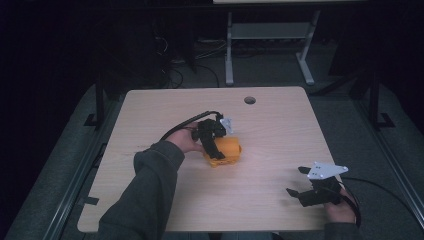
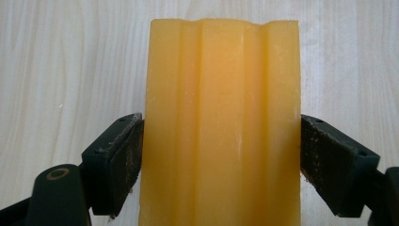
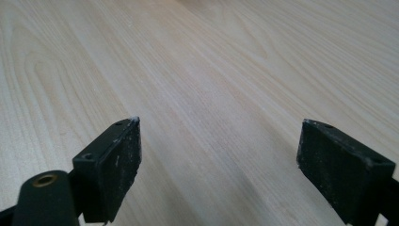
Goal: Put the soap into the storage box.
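- In the high view, the left gripper point(image 1: 216, 142) is sitting near the middle of the frame, on top of an orange block point(image 1: 226, 152) that is lying on the light wooden table point(image 1: 270, 125).
- The person's left hand point(image 1: 184, 141) is gripping this tool from its left side, with a grey sleeve point(image 1: 145, 195) running down to the bottom edge of the picture.
- A black cable point(image 1: 187, 122) is arching from the gripper up and over toward the upper left of the block.
- In the left gripper view, the block point(image 2: 223, 122) is filling the middle of the frame from near the top edge down to the bottom, showing long ridges and grooves along its face.
- The two black jaws are standing at the lower left and lower right of that frame, one on each side of the block; the pads point(image 2: 127, 155) are lying against or right beside its flanks, so the tool is grasping the block across its width.
- In the high view, the right gripper point(image 1: 306, 186) is resting at the lower right of the frame, well apart from the block, with the right hand point(image 1: 342, 210) holding it at the bottom edge.
- A pale three-cornered plate point(image 1: 326, 170) is sitting on top of it, and its cable point(image 1: 385, 192) is trailing off toward the right edge.
- In the right gripper view, the right gripper point(image 3: 219, 155) is showing its jaws spread wide at the lower left and lower right, released, with bare wood grain point(image 3: 211, 84) lying between them.
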Demonstrator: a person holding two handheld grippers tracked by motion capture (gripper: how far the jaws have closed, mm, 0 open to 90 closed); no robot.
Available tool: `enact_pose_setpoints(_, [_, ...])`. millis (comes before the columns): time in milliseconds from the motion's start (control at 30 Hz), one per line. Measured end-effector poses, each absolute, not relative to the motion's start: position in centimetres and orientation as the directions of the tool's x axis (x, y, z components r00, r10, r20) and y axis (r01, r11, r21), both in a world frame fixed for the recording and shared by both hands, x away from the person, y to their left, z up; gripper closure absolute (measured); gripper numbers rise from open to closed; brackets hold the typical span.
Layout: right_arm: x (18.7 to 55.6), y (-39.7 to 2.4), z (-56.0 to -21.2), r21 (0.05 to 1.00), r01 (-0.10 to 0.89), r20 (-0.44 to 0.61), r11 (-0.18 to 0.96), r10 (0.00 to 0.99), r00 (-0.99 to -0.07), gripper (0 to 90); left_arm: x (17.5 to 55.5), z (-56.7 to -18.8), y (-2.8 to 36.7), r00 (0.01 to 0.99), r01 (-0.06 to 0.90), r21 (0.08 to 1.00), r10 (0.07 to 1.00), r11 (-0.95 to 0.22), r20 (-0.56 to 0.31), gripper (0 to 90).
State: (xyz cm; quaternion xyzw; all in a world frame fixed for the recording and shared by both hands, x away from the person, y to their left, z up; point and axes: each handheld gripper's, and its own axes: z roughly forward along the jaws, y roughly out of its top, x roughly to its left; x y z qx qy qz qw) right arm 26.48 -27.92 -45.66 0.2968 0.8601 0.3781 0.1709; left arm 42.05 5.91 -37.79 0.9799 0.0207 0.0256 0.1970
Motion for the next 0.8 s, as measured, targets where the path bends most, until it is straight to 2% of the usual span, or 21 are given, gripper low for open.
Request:
enact_pose_setpoints(267, [26.6, -27.7, -45.7, 0.745, 0.376, -0.08, 0.551, 0.633, -0.77, 13.7, 41.6, -36.8, 7.0, 0.996, 0.032, 0.4, 0.064, -0.916, 0.069, 19.1])
enact_pose_setpoints(800, [26.5, -28.0, -45.7, 0.747, 0.386, -0.071, 0.541, 0.642, -0.763, 13.7, 41.2, -36.3, 8.8, 0.993, 0.055, 0.429, 0.094, -0.902, 0.07, 20.9])
